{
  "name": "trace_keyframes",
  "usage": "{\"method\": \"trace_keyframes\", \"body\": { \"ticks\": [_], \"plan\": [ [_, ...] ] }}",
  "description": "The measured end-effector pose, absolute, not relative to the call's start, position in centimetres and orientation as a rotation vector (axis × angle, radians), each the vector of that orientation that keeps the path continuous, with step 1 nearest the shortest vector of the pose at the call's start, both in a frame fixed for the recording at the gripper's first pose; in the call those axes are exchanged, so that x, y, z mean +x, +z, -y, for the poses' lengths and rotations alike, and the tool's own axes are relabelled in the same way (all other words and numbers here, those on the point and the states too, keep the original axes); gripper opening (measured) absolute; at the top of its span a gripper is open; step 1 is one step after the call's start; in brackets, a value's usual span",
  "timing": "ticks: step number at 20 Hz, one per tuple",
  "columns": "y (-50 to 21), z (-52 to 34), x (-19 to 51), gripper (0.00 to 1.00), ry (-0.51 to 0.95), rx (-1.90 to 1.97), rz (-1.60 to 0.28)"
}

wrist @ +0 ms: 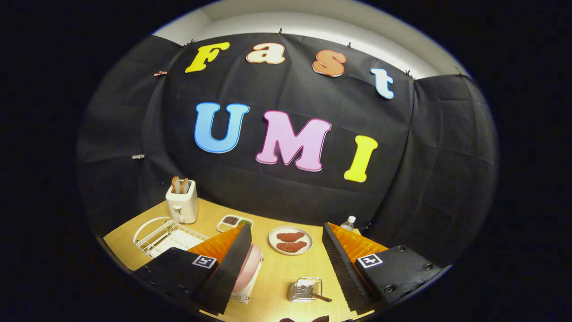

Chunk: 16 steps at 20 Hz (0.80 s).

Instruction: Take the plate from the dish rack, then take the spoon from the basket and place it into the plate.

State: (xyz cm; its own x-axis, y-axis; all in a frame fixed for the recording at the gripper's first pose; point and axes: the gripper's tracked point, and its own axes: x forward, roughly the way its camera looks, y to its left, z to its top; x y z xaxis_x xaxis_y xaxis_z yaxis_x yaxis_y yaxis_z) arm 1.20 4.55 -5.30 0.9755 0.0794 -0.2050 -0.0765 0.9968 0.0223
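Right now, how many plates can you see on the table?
2. A pink plate stands on edge in the dish rack, beside one finger of the open gripper. A white plate with meat lies beyond the fingers. Others may be hidden.

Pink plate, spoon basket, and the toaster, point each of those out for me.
Pink plate [248, 267]: gripper view, on its curved face beside the left finger.
Spoon basket [305, 290]: gripper view, on its wire wall, between the open fingers.
Toaster [182, 208]: gripper view, on its front side, beyond the fingers.
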Motion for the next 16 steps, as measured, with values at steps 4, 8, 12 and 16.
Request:
{"method": "trace_keyframes", "body": {
  "ticks": [4,8,12,16],
  "plan": [
    [-9.8,-7.7,2.3,0.97,0.107,0.015,-0.378],
    [-14.0,-9.6,4.0,0.93,0.084,-0.005,-0.543],
    [-18.5,-10.5,5.9,0.76,0.016,-0.052,-0.690],
    [-22.3,-11.7,6.9,0.62,-0.050,-0.019,-0.821]
  ]
}}
